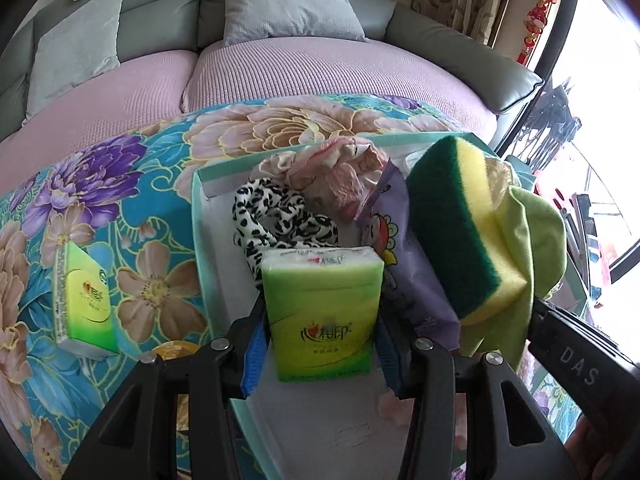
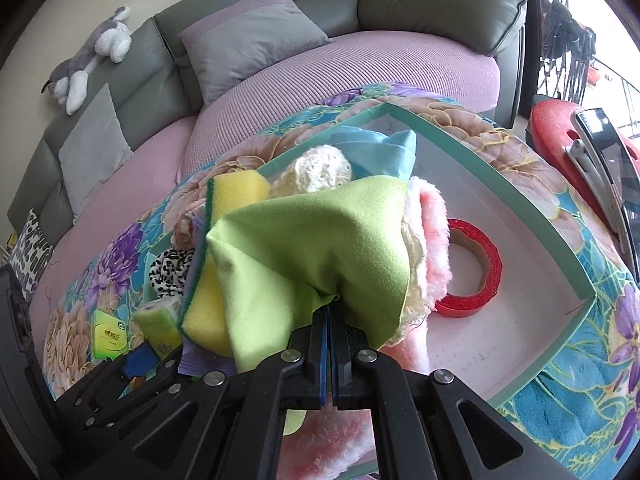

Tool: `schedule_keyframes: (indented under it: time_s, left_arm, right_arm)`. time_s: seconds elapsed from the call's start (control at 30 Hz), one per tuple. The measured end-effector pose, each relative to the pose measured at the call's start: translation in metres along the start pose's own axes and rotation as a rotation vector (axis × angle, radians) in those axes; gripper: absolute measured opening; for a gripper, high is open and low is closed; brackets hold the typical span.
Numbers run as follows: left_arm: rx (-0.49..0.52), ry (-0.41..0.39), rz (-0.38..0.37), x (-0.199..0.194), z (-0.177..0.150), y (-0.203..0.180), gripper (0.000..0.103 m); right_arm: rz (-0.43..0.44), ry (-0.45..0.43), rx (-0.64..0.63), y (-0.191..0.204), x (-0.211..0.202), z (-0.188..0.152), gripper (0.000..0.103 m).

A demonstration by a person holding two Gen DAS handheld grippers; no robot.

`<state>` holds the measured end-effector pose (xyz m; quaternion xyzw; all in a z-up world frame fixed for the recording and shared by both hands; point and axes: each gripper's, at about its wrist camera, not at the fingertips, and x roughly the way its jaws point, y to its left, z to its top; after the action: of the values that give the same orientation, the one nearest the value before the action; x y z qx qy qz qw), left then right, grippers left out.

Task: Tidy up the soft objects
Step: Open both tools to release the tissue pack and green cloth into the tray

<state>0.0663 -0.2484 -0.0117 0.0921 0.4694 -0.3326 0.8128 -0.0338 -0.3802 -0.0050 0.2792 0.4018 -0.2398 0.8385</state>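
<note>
My left gripper (image 1: 322, 320) is shut on a green tissue pack (image 1: 320, 304), held over the white floor of a teal-rimmed box (image 1: 198, 240). Inside lie a black-and-white spotted cloth (image 1: 276, 216), a pink cloth (image 1: 336, 172), a purple wipes pack (image 1: 396, 248) and a green-and-yellow sponge (image 1: 456, 220) standing on edge. My right gripper (image 2: 330, 318) is shut on a lime green cloth (image 2: 312, 248) that drapes beside the sponge (image 2: 208, 304). Under the cloth are a pink fluffy piece (image 2: 434, 236), a cream knitted ball (image 2: 316, 172) and a blue cloth (image 2: 380, 148).
A second green tissue pack (image 1: 84, 300) lies on the floral blanket (image 1: 120, 184) left of the box. A red tape roll (image 2: 476, 268) sits on the box floor. Behind is a grey sofa with pillows (image 1: 288, 4) and a plush toy (image 2: 92, 56). A red stand (image 2: 560, 148) is at the right.
</note>
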Motion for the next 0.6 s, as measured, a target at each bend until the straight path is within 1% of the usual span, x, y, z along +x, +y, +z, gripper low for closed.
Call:
schedule_keyframes:
  time_s: [0.13, 0.37, 0.53, 0.6]
  left_arm:
    - [-0.005, 0.005, -0.006, 0.001, 0.0, 0.001, 0.05]
    - [-0.005, 0.019, -0.016, -0.011, 0.004, 0.0, 0.05]
    - [0.003, 0.025, -0.004, -0.022, 0.006, 0.001, 0.055]
    - [0.0, 0.021, 0.0, -0.026, 0.006, 0.003, 0.059]
  right_arm:
    - [-0.008, 0.0, -0.007, 0.0, -0.002, 0.002, 0.004]
    - [-0.058, -0.006, -0.042, 0.002, -0.016, 0.006, 0.004]
    - [-0.093, -0.007, -0.079, 0.006, -0.025, 0.007, 0.004]
    - [-0.108, -0.011, -0.089, 0.007, -0.028, 0.007, 0.008]
